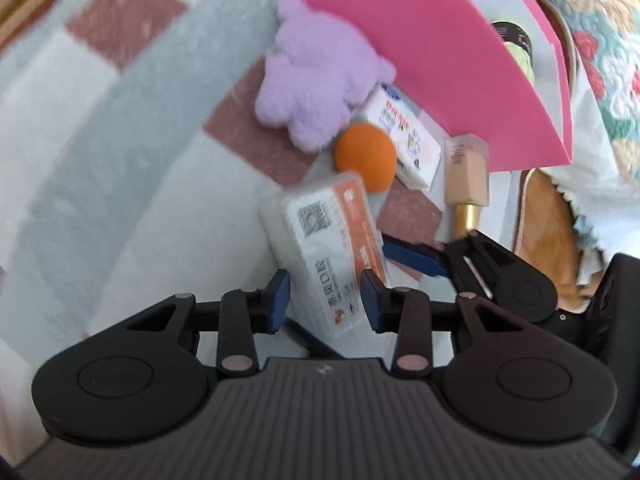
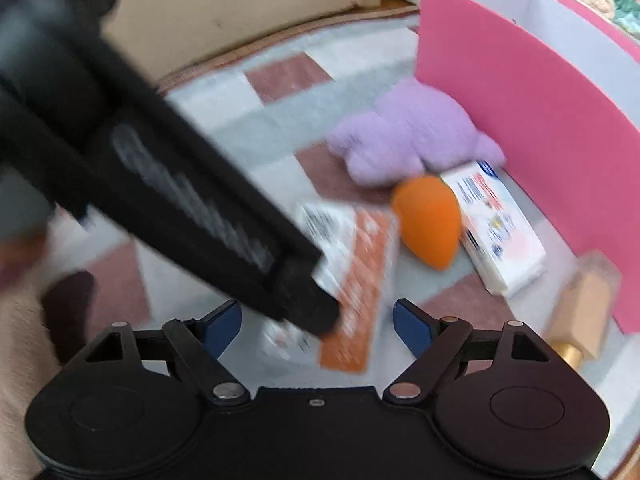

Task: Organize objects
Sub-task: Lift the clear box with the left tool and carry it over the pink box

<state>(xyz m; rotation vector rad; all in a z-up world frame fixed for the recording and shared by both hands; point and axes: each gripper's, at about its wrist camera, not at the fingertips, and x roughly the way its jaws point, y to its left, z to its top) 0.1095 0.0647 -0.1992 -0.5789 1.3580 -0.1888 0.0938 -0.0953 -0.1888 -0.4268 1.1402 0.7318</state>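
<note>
My left gripper is shut on a clear plastic pack with an orange and white label, held tilted above the rug; it also shows in the right wrist view. My right gripper is open and empty just below the pack. On the rug lie an orange sponge egg, a purple plush toy, a white printed carton and a beige foundation bottle with a gold cap. A pink box stands behind them.
A checked rug of grey, white and dusty pink covers the floor. A floral quilt lies past the pink box. A wooden tray rim is at the right. A beige wall panel stands at the back.
</note>
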